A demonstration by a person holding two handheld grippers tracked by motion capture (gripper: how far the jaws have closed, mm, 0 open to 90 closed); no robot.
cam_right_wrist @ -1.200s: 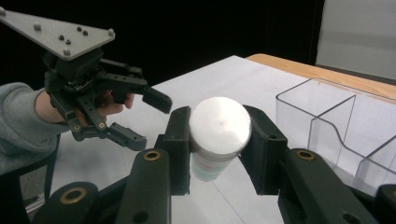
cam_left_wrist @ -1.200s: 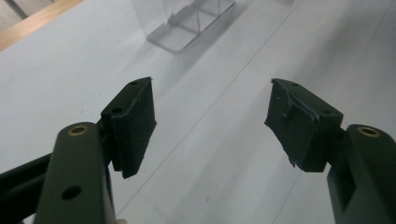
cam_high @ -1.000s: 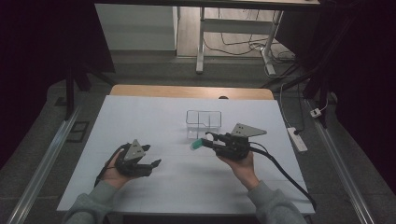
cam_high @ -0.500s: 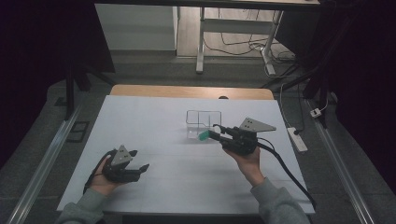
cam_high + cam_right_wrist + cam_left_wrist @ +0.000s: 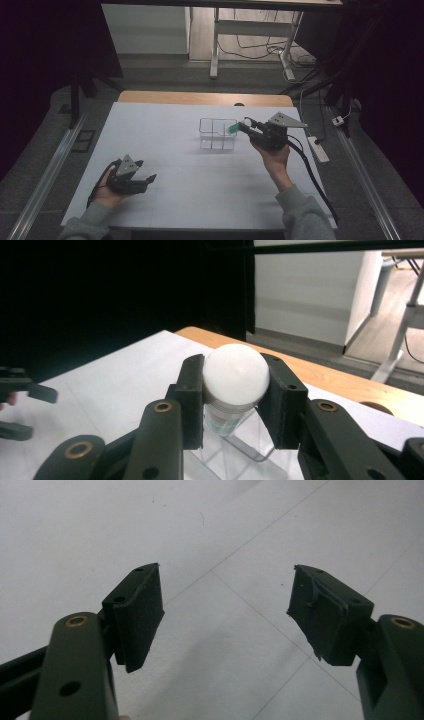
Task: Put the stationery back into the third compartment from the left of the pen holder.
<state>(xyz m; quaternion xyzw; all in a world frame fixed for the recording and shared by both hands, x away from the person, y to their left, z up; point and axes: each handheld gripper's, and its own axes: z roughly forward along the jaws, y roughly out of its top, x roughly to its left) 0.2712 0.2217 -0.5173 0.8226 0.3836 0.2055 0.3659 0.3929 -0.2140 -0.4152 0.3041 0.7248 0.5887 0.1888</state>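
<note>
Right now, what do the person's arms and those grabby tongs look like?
Both tongs, left and right, are black with two flat-padded jaws and brass-coloured rivets. Each carries a grey three-cornered plate and trails a black cable. The person wears grey-green sleeves.

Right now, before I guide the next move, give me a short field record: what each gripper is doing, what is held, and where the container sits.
right gripper: shut on a bulb-like item, above the box's right edge
held item: white rounded top, teal-marked base
left gripper: open, nothing between the jaws, low over the white table
clear divided box: mid-table, compartments look empty
likely next: lower the item into a right compartment
</note>
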